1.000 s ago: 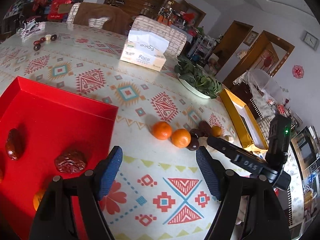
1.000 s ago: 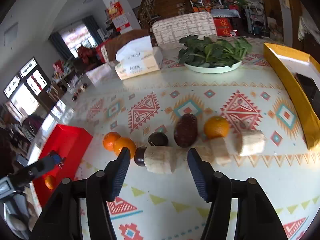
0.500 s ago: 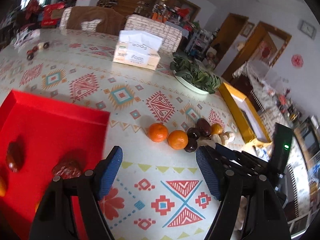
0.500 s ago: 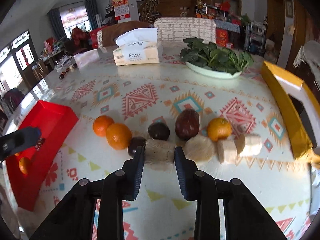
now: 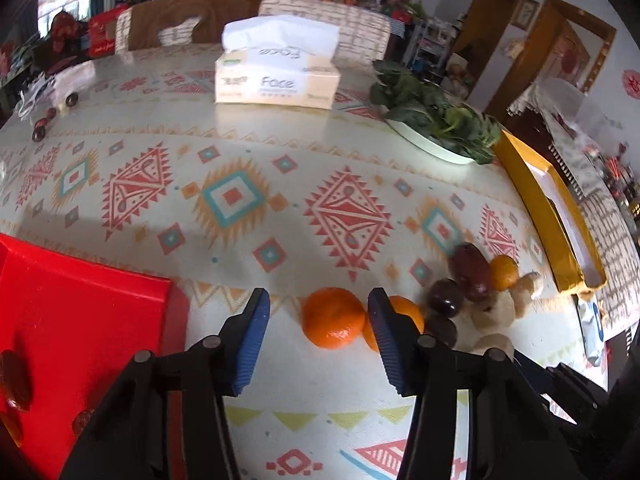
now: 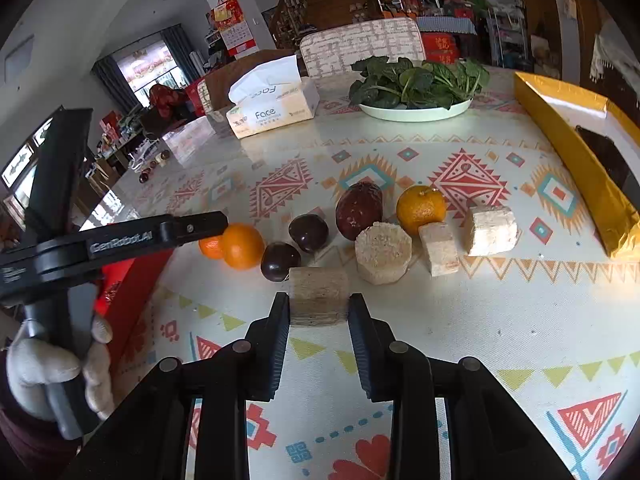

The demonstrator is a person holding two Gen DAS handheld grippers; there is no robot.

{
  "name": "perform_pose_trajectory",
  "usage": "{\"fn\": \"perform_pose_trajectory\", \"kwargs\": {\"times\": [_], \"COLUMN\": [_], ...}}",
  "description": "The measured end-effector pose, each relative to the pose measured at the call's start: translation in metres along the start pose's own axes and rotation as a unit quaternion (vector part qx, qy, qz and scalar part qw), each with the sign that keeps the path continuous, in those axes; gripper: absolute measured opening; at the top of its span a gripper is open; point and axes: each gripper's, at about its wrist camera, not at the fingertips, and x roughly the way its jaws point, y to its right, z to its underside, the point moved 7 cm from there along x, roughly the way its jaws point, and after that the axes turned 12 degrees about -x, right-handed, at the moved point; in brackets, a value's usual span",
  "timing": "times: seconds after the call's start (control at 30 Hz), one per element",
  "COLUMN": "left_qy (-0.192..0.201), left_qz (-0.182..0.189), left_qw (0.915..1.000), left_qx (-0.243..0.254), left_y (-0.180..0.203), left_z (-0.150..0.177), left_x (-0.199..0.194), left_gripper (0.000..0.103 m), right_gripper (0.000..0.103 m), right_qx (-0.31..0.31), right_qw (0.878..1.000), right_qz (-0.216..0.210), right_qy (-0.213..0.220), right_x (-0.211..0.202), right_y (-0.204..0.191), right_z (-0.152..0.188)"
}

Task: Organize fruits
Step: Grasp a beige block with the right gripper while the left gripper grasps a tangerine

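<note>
My left gripper (image 5: 318, 340) hangs low over the table with its blue pads on either side of a mandarin (image 5: 334, 324). Its jaws are closing; the left pad still stands clear of the fruit. A second mandarin (image 5: 404, 316) sits just behind the right pad. My right gripper (image 6: 319, 312) is shut on a beige cylinder piece (image 6: 318, 296). Beyond it lie two dark round fruits (image 6: 308, 232), a red date (image 6: 358, 208), a small orange (image 6: 420, 210) and three more beige pieces (image 6: 382, 252). The red tray (image 5: 80, 320) at the left holds dates (image 5: 16, 376).
A yellow tray (image 6: 576, 152) runs along the table's right side. A plate of greens (image 6: 416, 110) and a tissue box (image 6: 272, 108) stand at the back. A gloved hand (image 6: 48, 364) holds the left gripper's handle. Small dark fruits (image 5: 40, 128) lie far left.
My left gripper has moved right from the red tray to the mandarins, and its jaws have narrowed. My right gripper has closed on the beige cylinder piece.
</note>
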Motion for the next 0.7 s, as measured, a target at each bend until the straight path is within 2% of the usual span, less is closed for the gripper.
{"fn": "perform_pose_trajectory", "kwargs": {"times": [0.2, 0.33, 0.4, 0.47, 0.7], "left_qy": [0.007, -0.013, -0.021, -0.029, -0.017], "left_qz": [-0.009, 0.028, 0.033, 0.043, 0.009], "left_qw": [0.9999, 0.9993, 0.9989, 0.9984, 0.9994], "left_qx": [0.007, -0.022, -0.025, -0.021, 0.03], "left_y": [0.003, -0.001, -0.004, -0.002, 0.008], "left_z": [-0.004, -0.008, -0.007, -0.001, 0.012], "left_x": [0.007, 0.015, 0.015, 0.012, 0.006], "left_gripper": [0.051, 0.051, 0.039, 0.033, 0.034], "right_gripper": [0.033, 0.034, 0.035, 0.035, 0.034], "right_qx": [0.015, 0.033, 0.037, 0.032, 0.025], "right_qw": [1.0, 0.999, 0.999, 0.999, 0.999], "right_qz": [-0.013, -0.033, -0.039, -0.037, -0.03], "right_qy": [-0.002, -0.003, -0.004, -0.006, -0.011], "right_x": [0.001, 0.002, 0.003, 0.003, 0.003], "right_y": [0.001, 0.003, 0.003, 0.001, 0.0], "right_z": [0.001, 0.003, 0.003, 0.003, 0.003]}}
